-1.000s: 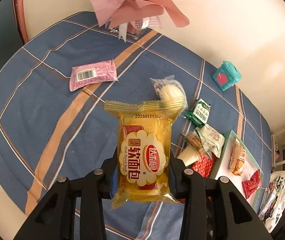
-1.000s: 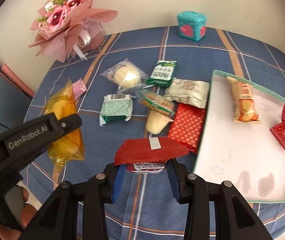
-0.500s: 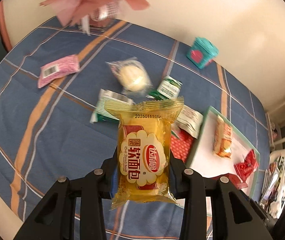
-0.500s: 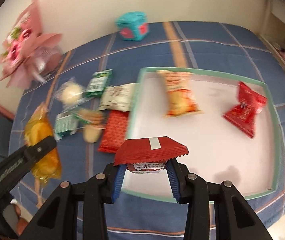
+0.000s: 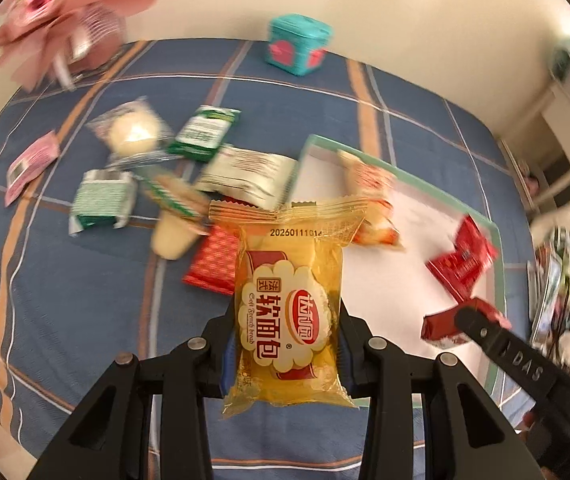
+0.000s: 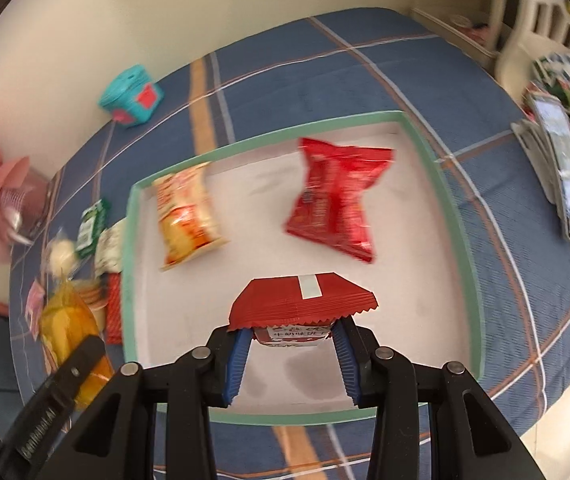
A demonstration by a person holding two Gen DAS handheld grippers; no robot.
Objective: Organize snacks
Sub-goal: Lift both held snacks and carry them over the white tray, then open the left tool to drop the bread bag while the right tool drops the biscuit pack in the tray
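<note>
Snacks in both claws, over the tray.
My left claw [image 5: 287, 344] grips the yellow bread pack [image 5: 288, 312] at the tray's [image 6: 459, 216] near-left edge; my right claw [image 6: 291, 344] is clamped on a red packet [image 6: 303, 296] above the white floor. I judge each should go on bare floor, clear of the orange bag [image 6: 185, 212] and red bag [image 6: 337, 200]. Pack reads "Soft French bread", 2026011; left claw's arm reads GenRobot.AI.

Bouquet [image 5: 57, 12] blurred, edge-cropped
</note>
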